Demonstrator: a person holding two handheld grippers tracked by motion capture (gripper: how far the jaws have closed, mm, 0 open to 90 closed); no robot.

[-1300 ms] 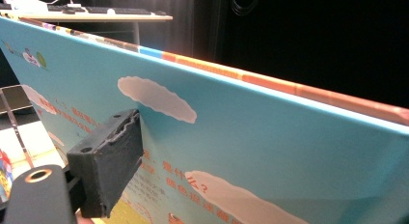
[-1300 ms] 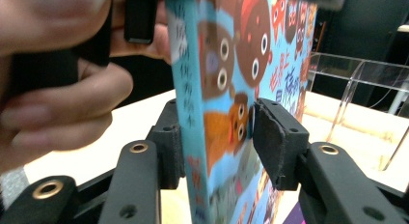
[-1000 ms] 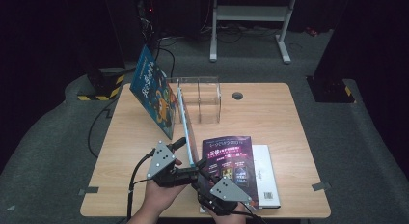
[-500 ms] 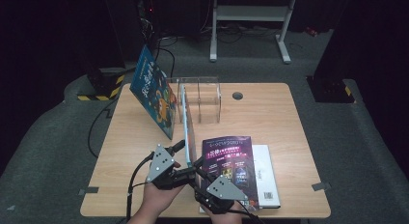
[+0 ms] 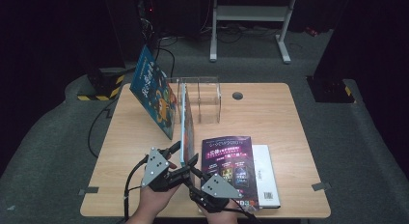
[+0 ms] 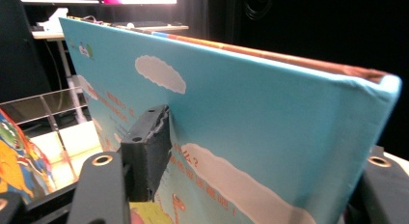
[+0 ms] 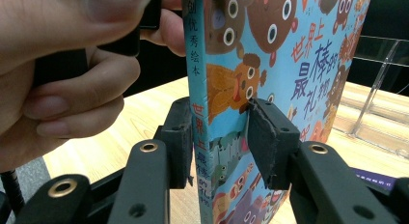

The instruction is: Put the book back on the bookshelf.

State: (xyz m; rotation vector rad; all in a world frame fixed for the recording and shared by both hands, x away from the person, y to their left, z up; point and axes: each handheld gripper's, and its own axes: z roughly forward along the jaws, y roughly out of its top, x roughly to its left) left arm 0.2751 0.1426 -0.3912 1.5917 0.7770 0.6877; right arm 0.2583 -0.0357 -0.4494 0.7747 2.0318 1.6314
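Observation:
A thin blue picture book (image 5: 186,121) stands on its edge on the wooden table (image 5: 270,113), reaching from the clear rack toward the person. My right gripper (image 7: 219,137) is shut low on the book's spine end (image 7: 198,118), one pad (image 7: 263,142) on the front cover and the other beside the spine. My left gripper (image 6: 263,151) has just been closing with the same book between its jaws. Its left pad (image 6: 147,147) lies against the cloud-printed back cover (image 6: 241,113); the book mostly hides the other jaw. In the high view the left gripper (image 5: 183,154) and the right gripper (image 5: 193,178) meet at the book's near end.
A clear acrylic rack (image 5: 200,101) stands mid-table, with a second blue picture book (image 5: 153,91) leaning against its left side. To the right lies a purple magazine (image 5: 229,163) on a white book (image 5: 266,173). The person's hand (image 7: 72,64) is close by in the right gripper view.
The left gripper's jaws have drawn in around the upright book. Both hands and the book stay about where they were.

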